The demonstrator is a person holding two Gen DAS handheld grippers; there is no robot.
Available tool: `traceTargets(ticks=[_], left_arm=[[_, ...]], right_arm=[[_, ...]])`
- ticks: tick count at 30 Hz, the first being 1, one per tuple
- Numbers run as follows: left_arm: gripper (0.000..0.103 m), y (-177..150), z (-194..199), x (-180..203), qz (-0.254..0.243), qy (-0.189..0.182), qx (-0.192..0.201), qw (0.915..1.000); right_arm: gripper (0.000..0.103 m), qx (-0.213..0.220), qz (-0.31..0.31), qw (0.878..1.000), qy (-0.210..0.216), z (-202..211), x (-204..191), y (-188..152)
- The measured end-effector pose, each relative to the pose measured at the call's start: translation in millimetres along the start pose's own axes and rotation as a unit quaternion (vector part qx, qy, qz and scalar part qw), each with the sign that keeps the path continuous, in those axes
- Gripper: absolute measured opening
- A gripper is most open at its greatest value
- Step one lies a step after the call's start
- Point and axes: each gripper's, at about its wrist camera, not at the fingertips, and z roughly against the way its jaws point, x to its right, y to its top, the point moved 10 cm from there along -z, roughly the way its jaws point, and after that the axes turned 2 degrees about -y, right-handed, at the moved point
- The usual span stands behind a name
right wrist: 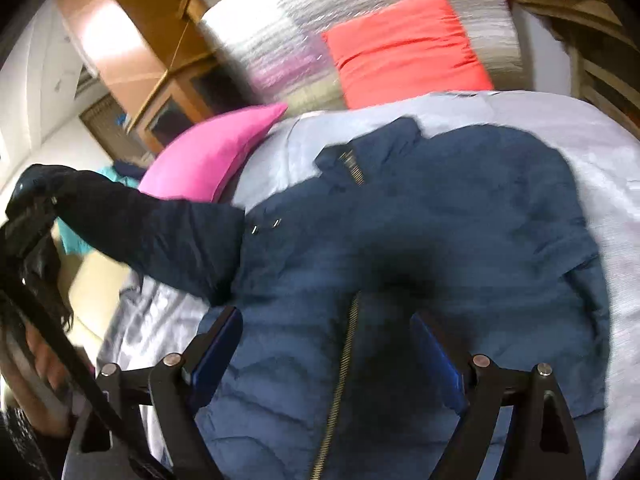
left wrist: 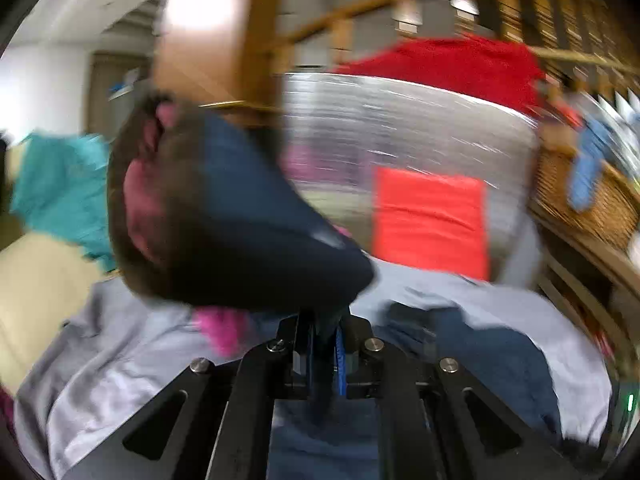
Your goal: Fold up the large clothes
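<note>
A navy padded jacket (right wrist: 440,220) lies face up on the pale grey bed sheet (right wrist: 580,132), its brass zipper (right wrist: 340,380) running down the front. My right gripper (right wrist: 326,344) hovers open over the zipper, blue pads on either side, with nothing pinched. My left gripper (left wrist: 324,320) is shut on the end of the jacket's sleeve (left wrist: 248,216), which rises blurred in front of that camera. In the right wrist view the same sleeve (right wrist: 152,228) is stretched up and away to the left, where the left gripper (right wrist: 40,196) holds it.
A pink pillow (right wrist: 208,156) and a coral pillow (right wrist: 404,48) lie at the head of the bed against a silvery headboard (right wrist: 272,20). A wicker basket (left wrist: 580,192), teal cloth (left wrist: 60,188), red cloth (left wrist: 448,64) and wooden furniture surround the bed.
</note>
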Motion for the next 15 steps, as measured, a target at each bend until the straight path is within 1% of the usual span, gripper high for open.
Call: traceTargets(ticks=[2,3,5,6,7,8,9,10,11,13,14,15], left_arm=[[0.009,-19.3,-13.6,38.8,-0.021,-0.030,-0.021,0.9991],[0.009,-31.9,-22.1,58.0,-0.029,-0.050,-0.035,0.9977],[0.009,-54.9,-36.9,87.8,-0.046,-0.072,-0.059,0.9946],[0.009,-70.5,-47.6,106.1,-0.054,-0.094,-0.078,0.9910],[0.009,-86.2,-56.9,124.0,-0.061,-0.123,-0.099,0.9856],[0.009,-98.7,-63.6,137.3,-0.067,-0.150,-0.117,0.9795],[0.009,-117.6,-72.4,155.5,-0.064,-0.196,-0.147,0.9674],[0.010,-134.9,-80.0,168.3,-0.057,-0.231,-0.180,0.9544],[0.011,-153.3,-88.1,177.6,-0.046,-0.258,-0.222,0.9393],[0.025,-175.1,-97.4,183.2,-0.017,-0.285,-0.272,0.9191],[0.029,-179.1,-98.4,182.7,-0.003,-0.294,-0.278,0.9144],[0.040,-179.9,-95.6,184.1,0.005,-0.302,-0.280,0.9116]], right_arm=[[0.088,0.009,-0.011,1.000,-0.009,6.7,15.8,6.7],[0.088,0.015,-0.028,0.999,-0.013,11.1,30.9,10.8],[0.088,0.013,-0.059,0.998,-0.006,12.3,48.2,13.4],[0.088,0.011,-0.082,0.997,0.001,10.8,60.9,15.8],[0.088,0.011,-0.095,0.995,0.002,9.7,69.2,17.8],[0.088,0.013,-0.107,0.994,0.003,8.8,77.5,20.0],[0.088,0.014,-0.126,0.992,0.008,6.5,88.3,22.6],[0.088,0.013,-0.138,0.990,0.015,4.8,93.9,24.0],[0.088,0.012,-0.151,0.988,0.024,2.9,98.9,24.7],[0.088,0.003,-0.181,0.983,0.028,-4.4,113.6,22.0],[0.088,-0.004,-0.193,0.981,0.025,-9.0,119.6,18.0],[0.088,-0.012,-0.214,0.976,0.027,-14.4,129.7,13.0]])
